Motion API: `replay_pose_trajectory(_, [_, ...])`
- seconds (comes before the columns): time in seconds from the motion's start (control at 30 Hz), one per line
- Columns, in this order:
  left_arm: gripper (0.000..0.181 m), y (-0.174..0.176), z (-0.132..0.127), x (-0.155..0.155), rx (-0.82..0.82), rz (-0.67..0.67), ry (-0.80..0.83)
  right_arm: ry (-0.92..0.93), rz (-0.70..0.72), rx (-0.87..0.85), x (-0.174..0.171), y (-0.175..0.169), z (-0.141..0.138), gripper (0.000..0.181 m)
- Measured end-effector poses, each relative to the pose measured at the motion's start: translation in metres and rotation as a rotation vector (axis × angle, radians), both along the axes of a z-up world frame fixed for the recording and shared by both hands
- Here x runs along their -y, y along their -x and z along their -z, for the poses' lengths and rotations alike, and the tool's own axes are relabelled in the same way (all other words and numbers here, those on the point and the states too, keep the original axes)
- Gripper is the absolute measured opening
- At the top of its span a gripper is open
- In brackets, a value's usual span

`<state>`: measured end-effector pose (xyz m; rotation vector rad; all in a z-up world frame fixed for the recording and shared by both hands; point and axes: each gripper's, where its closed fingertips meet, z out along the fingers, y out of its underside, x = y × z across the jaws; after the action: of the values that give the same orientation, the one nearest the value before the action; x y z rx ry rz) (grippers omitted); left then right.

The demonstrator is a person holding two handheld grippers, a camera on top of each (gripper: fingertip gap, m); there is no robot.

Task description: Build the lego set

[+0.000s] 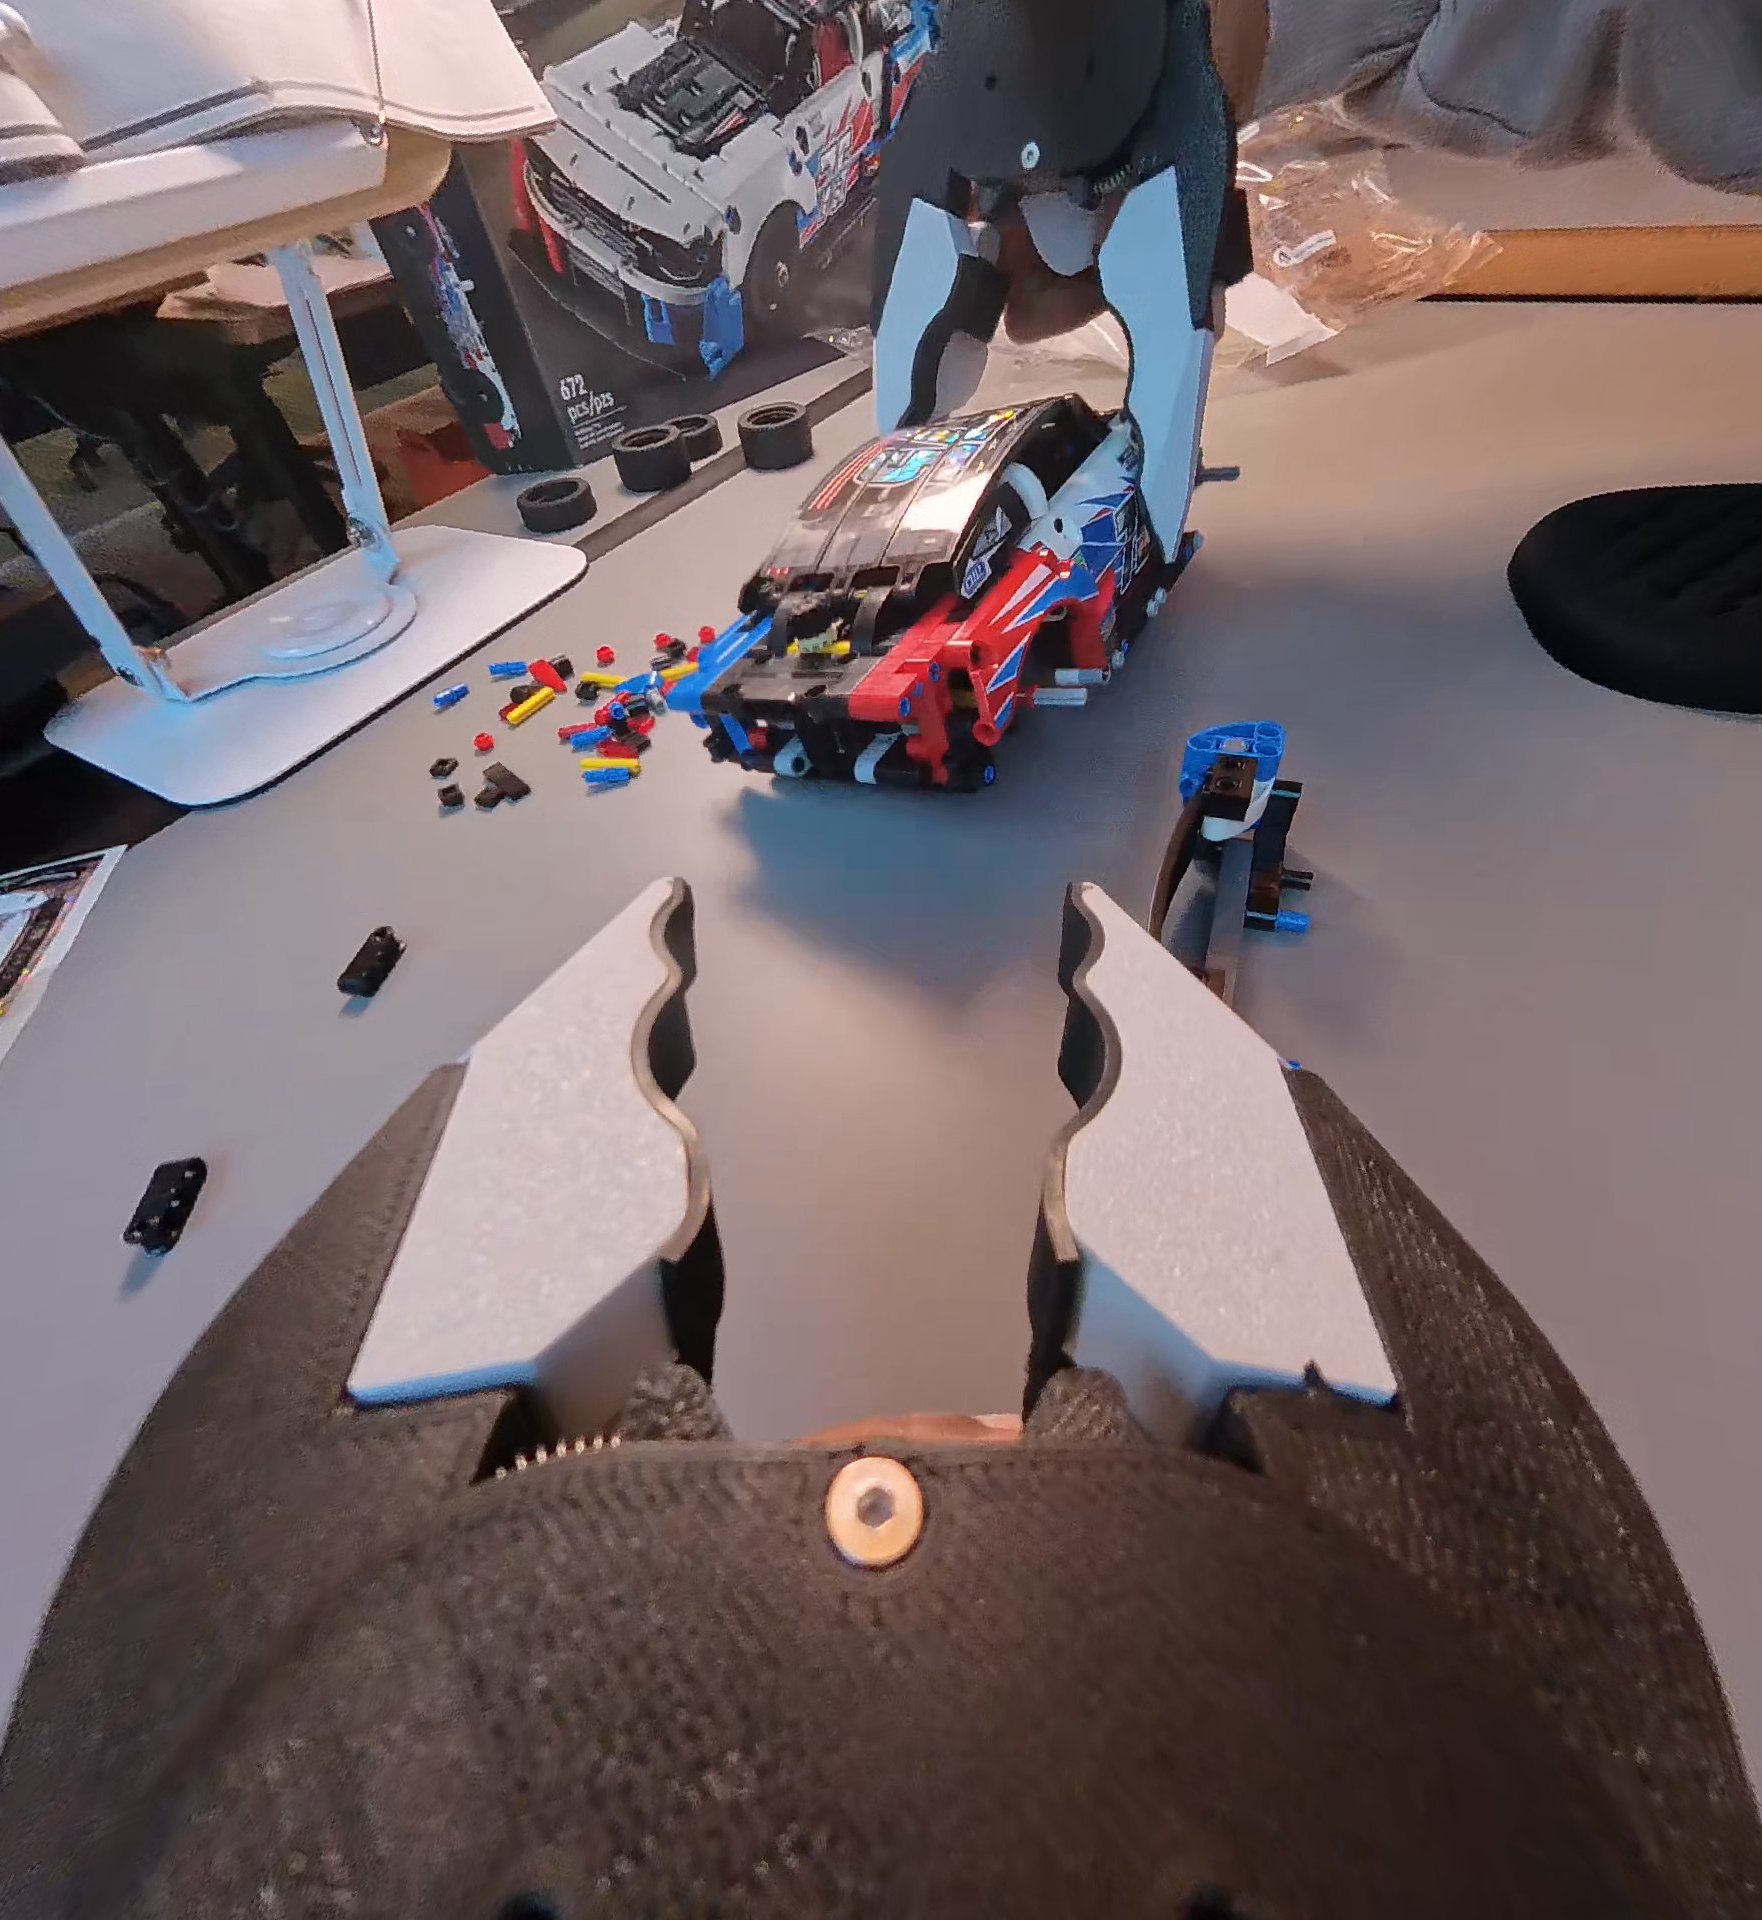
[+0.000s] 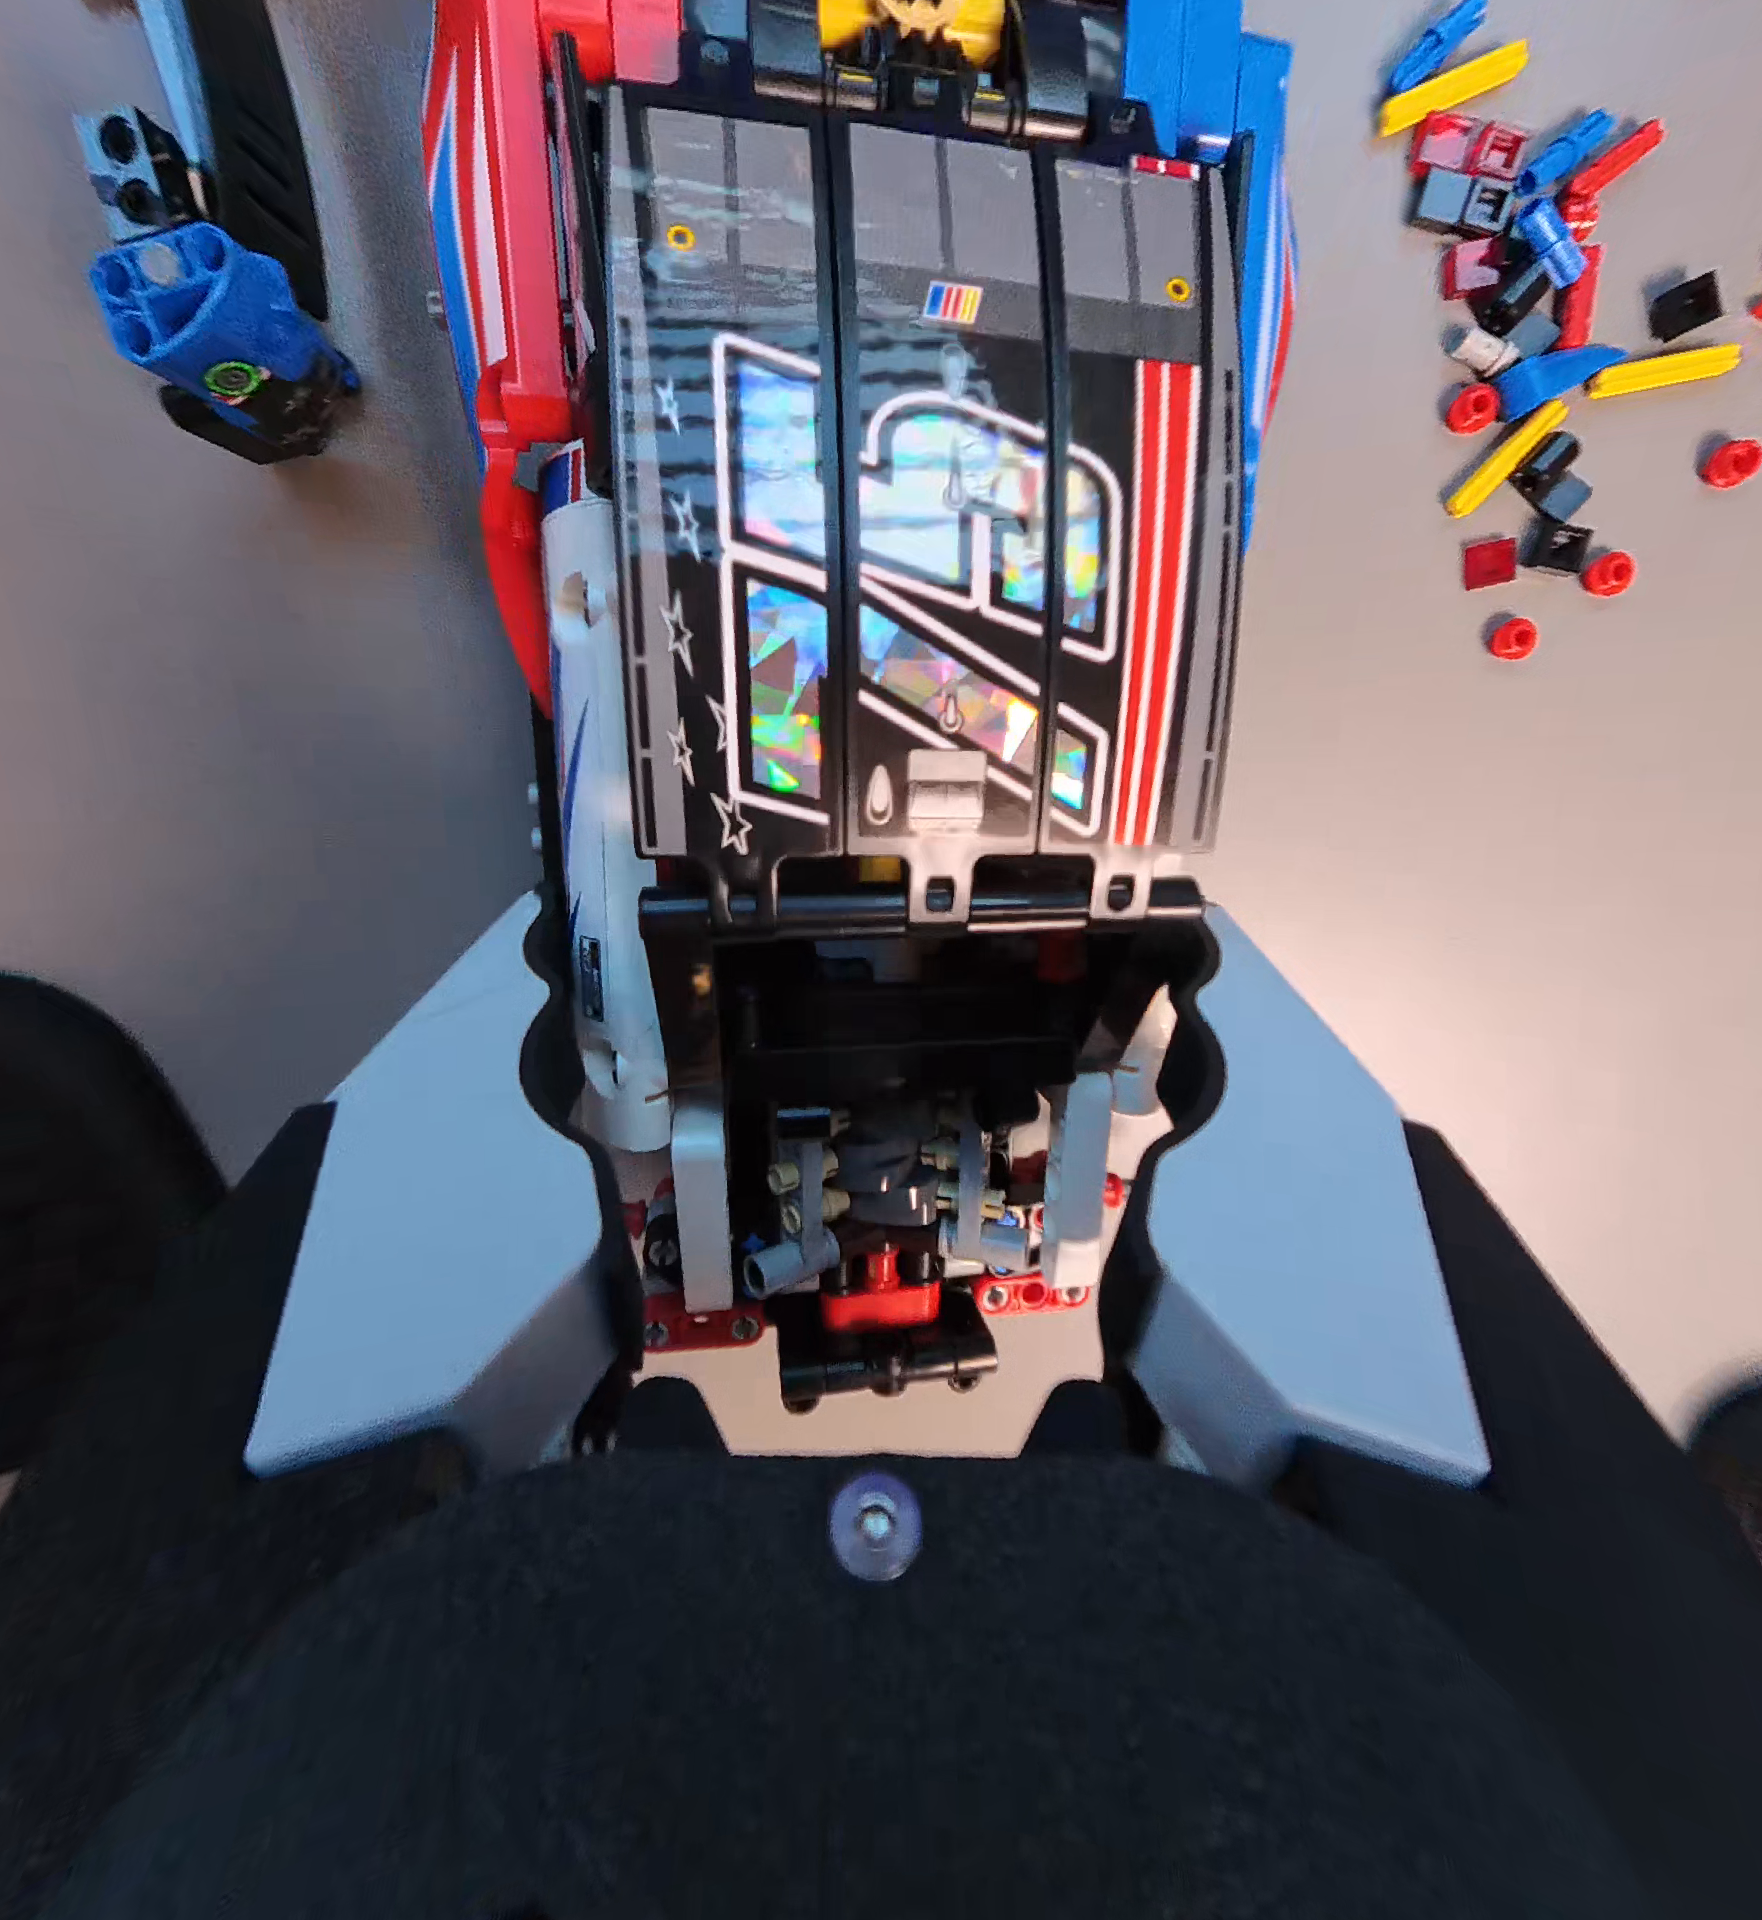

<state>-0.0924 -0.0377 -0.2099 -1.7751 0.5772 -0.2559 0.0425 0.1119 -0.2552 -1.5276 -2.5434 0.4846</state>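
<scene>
The half-built lego car (image 1: 944, 592) sits on the grey table (image 1: 856, 1039), its black roof with holographic stickers facing up. The right claw (image 2: 872, 997) comes down over the car's rear end, one finger on each side, the pads (image 2: 555, 1029) close against the white and black bodywork; it looks clamped on the car, though actual contact is hard to confirm. In the left wrist view this right claw (image 1: 1038, 457) straddles the far end of the car. The left claw (image 1: 877, 935) hovers nearer, spread wide and holding nothing, above bare table. Just right of it lies a blue and black sub-assembly (image 1: 1235, 831). Left of the car is a scatter of small loose pieces (image 1: 576, 707). Farther off stand four black tyres (image 1: 669, 452) and the set's box (image 1: 669, 208).
</scene>
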Motion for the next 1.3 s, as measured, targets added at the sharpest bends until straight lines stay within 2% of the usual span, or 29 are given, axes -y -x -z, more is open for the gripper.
replay_pose_trajectory(0.1, [0.069,-0.011,-0.007,-0.009,-0.064,0.055,0.003,0.111,-0.009,0.075,0.008,-0.007,-0.010,0.112])
replay_pose_trajectory(0.23, [0.067,-0.031,-0.007,-0.032,-0.229,0.138,0.007,0.281,0.004,0.169,0.020,-0.009,-0.022,0.112])
replay_pose_trajectory(0.37, [0.073,-0.048,0.009,-0.063,-0.370,0.207,0.018,0.410,0.020,0.265,0.026,-0.008,-0.029,0.112])
replay_pose_trajectory(0.4, [0.075,-0.055,0.013,-0.066,-0.379,0.256,0.025,0.419,0.026,0.279,0.023,-0.007,-0.030,0.107])
replay_pose_trajectory(0.43, [0.085,-0.060,0.017,-0.066,-0.383,0.297,0.044,0.447,0.048,0.300,0.020,-0.007,-0.031,0.100])
replay_pose_trajectory(0.5, [0.077,-0.065,0.031,-0.065,-0.435,0.354,0.060,0.531,0.098,0.336,0.018,-0.008,-0.031,0.094])
replay_pose_trajectory(0.53, [0.083,-0.065,0.033,-0.067,-0.471,0.355,0.024,0.553,0.123,0.341,0.015,-0.007,-0.028,0.084])
replay_pose_trajectory(0.63, [0.078,-0.067,0.036,-0.066,-0.510,0.348,-0.022,0.591,0.116,0.328,0.016,-0.007,-0.025,0.084])
replay_pose_trajectory(0.73, [0.077,-0.068,0.033,-0.065,-0.480,0.350,-0.022,0.565,0.120,0.190,0.015,0.008,-0.035,0.083])
replay_pose_trajectory(0.83, [0.076,-0.066,0.028,-0.066,-0.417,0.353,0.015,0.377,0.135,-0.066,0.000,0.025,-0.055,0.094])
replay_pose_trajectory(0.87, [0.076,-0.066,0.026,-0.067,-0.383,0.351,0.033,0.340,0.122,-0.175,0.003,0.028,-0.069,0.101])
replay_pose_trajectory(0.93, [0.075,-0.066,0.020,-0.068,-0.289,0.347,0.080,0.280,0.127,-0.343,0.017,0.023,-0.097,0.102])
replay_pose_trajectory(1.0, [0.075,-0.065,0.014,-0.069,-0.188,0.344,0.150,0.029,0.112,-0.448,0.023,0.007,-0.101,0.105])
replay_pose_trajectory(1.13, [0.074,-0.061,0.004,-0.075,-0.032,0.344,0.277,-0.395,0.093,-0.460,0.042,-0.019,-0.066,0.113])
replay_pose_trajectory(1.2, [0.074,-0.059,0.002,-0.078,0.015,0.355,0.325,-0.675,0.080,-0.383,0.021,-0.021,-0.051,0.113])
replay_pose_trajectory(1.23, [0.074,-0.059,0.001,-0.078,0.039,0.364,0.352,-0.749,0.053,-0.350,0.013,-0.020,-0.047,0.112])
replay_pose_trajectory(1.3, [0.068,-0.059,-0.003,-0.077,0.093,0.392,0.398,-0.754,0.049,-0.300,0.000,-0.013,-0.046,0.098])
